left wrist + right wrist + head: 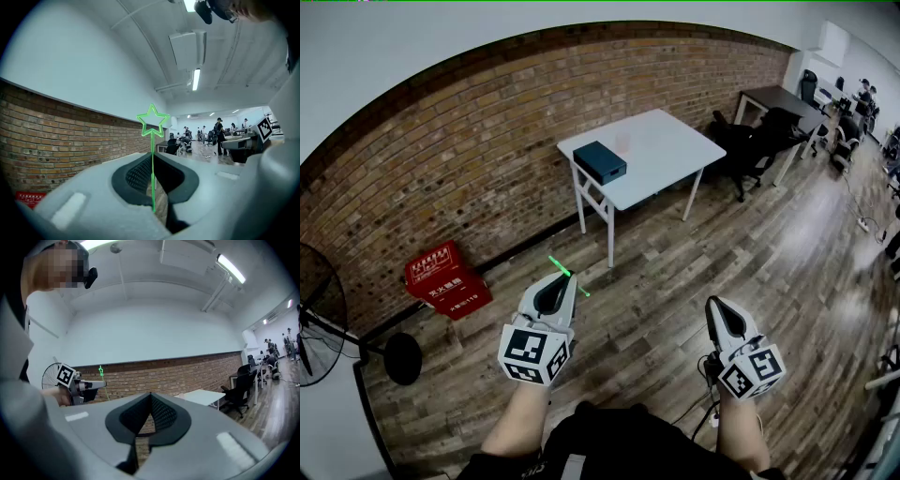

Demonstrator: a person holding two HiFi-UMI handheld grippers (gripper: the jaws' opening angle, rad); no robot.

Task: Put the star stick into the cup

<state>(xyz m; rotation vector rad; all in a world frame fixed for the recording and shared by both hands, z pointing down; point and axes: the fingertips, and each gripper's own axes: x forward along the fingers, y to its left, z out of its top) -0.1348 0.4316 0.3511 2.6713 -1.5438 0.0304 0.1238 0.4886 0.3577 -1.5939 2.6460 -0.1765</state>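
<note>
Head view, read as a clock face with the person at 6 o'clock.

1. Standing fan (317,323): 8 o'clock, at the picture's edge, on the wood floor (769,253).
2. Red box (447,278): 9 o'clock, on the floor against the brick wall (441,178).
3. Left gripper (565,279): 7 o'clock, held above the floor, well apart from the table. Jaws pressed together, pinching the star stick (567,277). In the left gripper view the thin green stem of the star stick (152,145) runs up between the pads of the left gripper (153,159), and the outlined star stands clear above the jaw tips. In the right gripper view the left gripper (96,384) shows at 9 o'clock, with the star stick (101,373) rising from its tip.
4. White table (675,159): 12 to 1 o'clock, beside the brick wall. It bears a dark teal box (600,161) near its left edge. A small pale pinkish object (623,142) stands just beyond that box, too faint to make out further.
5. Right gripper (713,309): 5 o'clock, above the floor, apart from the left one. In the right gripper view the right gripper (150,397) has its jaws closed tip to tip, with nothing between them.
6. Black office chairs (750,141): 2 o'clock, between the white table and a dark desk (778,98).
</note>
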